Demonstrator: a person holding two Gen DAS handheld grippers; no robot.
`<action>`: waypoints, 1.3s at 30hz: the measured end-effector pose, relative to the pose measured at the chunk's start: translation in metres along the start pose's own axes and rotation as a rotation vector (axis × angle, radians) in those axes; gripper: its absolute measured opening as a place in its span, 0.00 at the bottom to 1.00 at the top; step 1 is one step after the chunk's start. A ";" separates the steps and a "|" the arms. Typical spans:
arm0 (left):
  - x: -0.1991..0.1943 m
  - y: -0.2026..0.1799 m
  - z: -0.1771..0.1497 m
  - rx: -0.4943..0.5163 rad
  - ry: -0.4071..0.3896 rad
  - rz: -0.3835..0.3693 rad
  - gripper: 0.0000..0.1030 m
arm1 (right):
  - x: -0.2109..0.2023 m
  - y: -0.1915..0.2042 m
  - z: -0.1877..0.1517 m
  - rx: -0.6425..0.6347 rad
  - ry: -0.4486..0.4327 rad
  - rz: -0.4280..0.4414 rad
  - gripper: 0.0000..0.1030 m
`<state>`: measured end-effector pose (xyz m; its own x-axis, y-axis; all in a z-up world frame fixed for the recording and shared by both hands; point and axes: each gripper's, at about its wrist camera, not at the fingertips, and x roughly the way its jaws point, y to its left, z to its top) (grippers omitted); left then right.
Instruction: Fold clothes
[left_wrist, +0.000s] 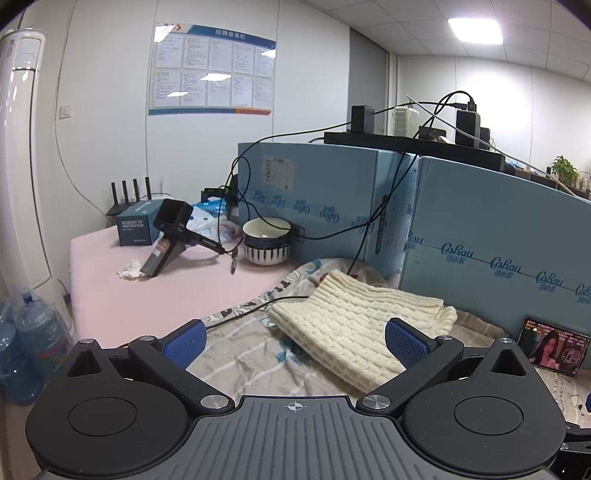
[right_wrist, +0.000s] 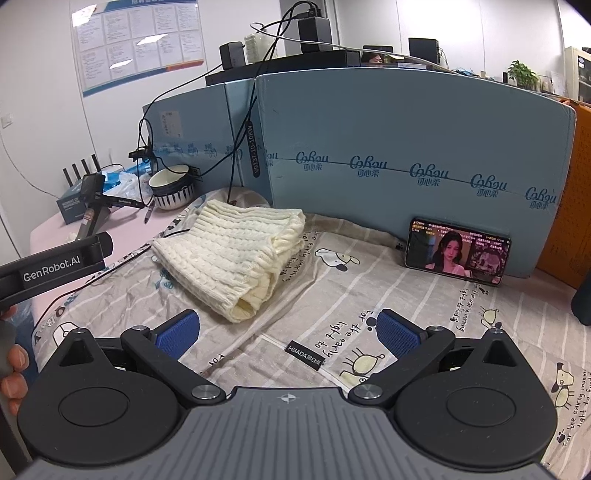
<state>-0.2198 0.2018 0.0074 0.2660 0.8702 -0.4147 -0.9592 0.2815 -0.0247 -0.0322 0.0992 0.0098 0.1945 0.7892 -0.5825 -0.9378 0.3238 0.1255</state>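
The left gripper hangs above the sheet with its fingers spread wide and empty. The right gripper does the same over the sheet's near part, fingers wide apart, holding nothing.

Just beyond both lies the sweater, cream cable-knit, folded into a thick rectangle on the sheet, its rolled end toward the right gripper. A black cable runs across the sheet beside the sweater's left edge.

To the right, a phone with a lit screen leans against the blue boxes along the bench's far edge. Farther left, on the pink bench, stand a striped bowl, a handheld camera, a crumpled tissue and a blue carton.
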 end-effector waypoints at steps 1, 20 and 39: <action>0.000 0.000 0.000 0.000 0.002 0.001 1.00 | 0.000 0.000 0.000 -0.001 0.002 0.000 1.00; 0.002 -0.001 -0.001 0.004 0.004 -0.007 1.00 | 0.001 0.000 0.000 -0.004 0.012 0.008 1.00; 0.002 -0.015 -0.001 0.033 0.000 -0.044 1.00 | -0.008 -0.009 0.003 0.023 -0.037 -0.011 1.00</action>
<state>-0.2056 0.1987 0.0064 0.3076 0.8569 -0.4137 -0.9431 0.3322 -0.0131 -0.0249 0.0914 0.0156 0.2159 0.8040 -0.5541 -0.9287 0.3443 0.1377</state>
